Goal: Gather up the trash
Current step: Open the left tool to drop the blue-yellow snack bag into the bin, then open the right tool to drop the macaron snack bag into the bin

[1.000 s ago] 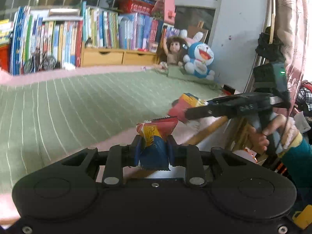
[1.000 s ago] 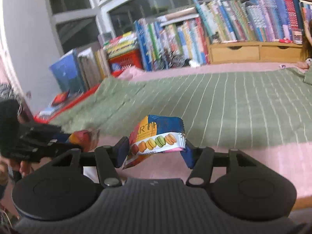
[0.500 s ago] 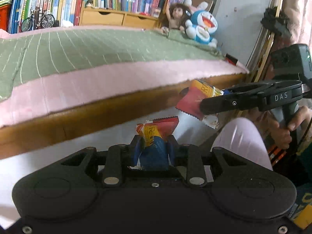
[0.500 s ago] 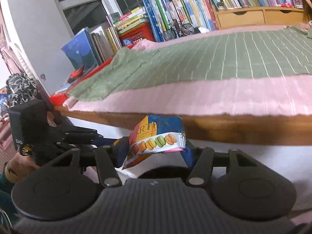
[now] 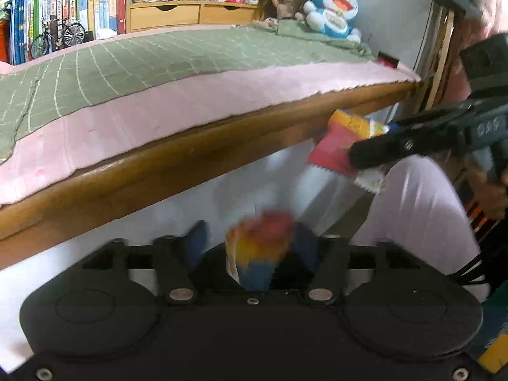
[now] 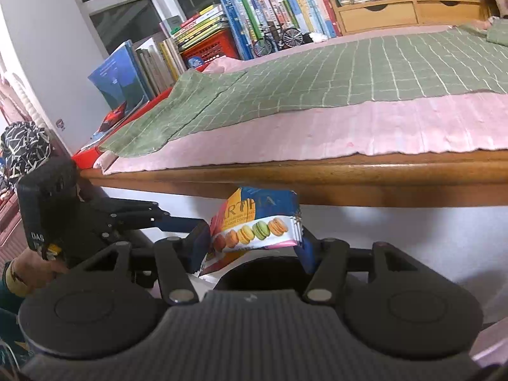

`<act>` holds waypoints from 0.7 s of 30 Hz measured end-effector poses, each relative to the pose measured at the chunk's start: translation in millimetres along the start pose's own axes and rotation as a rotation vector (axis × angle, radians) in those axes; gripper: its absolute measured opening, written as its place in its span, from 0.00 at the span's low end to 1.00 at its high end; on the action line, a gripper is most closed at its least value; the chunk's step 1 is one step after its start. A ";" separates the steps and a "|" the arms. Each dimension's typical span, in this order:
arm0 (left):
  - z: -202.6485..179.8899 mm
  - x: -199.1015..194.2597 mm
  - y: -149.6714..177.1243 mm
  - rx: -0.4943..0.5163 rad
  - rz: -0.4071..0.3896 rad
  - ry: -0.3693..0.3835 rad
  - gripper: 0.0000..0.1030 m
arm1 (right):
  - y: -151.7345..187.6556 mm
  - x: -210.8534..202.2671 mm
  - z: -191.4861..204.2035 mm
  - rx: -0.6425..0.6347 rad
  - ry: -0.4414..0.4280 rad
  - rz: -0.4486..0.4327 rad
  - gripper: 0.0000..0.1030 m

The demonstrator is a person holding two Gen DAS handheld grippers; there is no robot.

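Note:
In the left wrist view my left gripper [image 5: 250,247] stands open, its blue pads spread apart. A crumpled red, yellow and blue wrapper [image 5: 258,247] sits blurred and loose between them, over a dark opening [image 5: 219,273]. My right gripper [image 6: 250,244] is shut on a blue and orange macaron cookie wrapper [image 6: 254,222], held flat across its pads above a dark round opening [image 6: 260,270]. From the left wrist, the right gripper [image 5: 365,155] comes in from the right with the cookie wrapper [image 5: 336,146]. The left gripper [image 6: 190,225] reaches in from the left of the right wrist view.
Both grippers are below the wooden bed edge [image 5: 190,158], against a white surface [image 6: 397,228]. A green checked blanket [image 5: 158,60] and a pink sheet [image 6: 349,127] cover the bed. Books [image 6: 285,9], a doll [image 5: 287,0] and a blue plush [image 5: 333,12] line the back.
My left gripper has opened and its wrapper has come loose and blurred. Both grippers dropped from above the bed to below its edge. The right gripper keeps its hold.

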State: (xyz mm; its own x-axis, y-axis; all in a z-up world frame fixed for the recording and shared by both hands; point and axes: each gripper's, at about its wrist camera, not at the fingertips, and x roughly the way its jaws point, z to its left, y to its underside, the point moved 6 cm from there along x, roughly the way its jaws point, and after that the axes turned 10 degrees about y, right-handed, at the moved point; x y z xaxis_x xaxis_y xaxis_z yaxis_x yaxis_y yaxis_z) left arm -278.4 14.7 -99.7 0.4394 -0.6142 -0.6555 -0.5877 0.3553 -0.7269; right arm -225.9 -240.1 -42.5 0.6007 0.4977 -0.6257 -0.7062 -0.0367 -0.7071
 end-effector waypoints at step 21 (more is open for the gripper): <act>45.7 -34.3 16.3 -0.190 -0.066 -0.032 1.00 | 14.8 30.9 11.5 -0.011 0.010 0.067 0.67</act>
State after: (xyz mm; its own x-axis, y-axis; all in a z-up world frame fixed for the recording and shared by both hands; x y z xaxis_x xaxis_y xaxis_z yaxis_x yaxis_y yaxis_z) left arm -272.1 73.7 -98.4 0.5010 -0.6079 -0.6160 -0.6733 0.1733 -0.7187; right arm -222.1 -215.3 -68.5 0.5559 0.4852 -0.6750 -0.7409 -0.0789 -0.6669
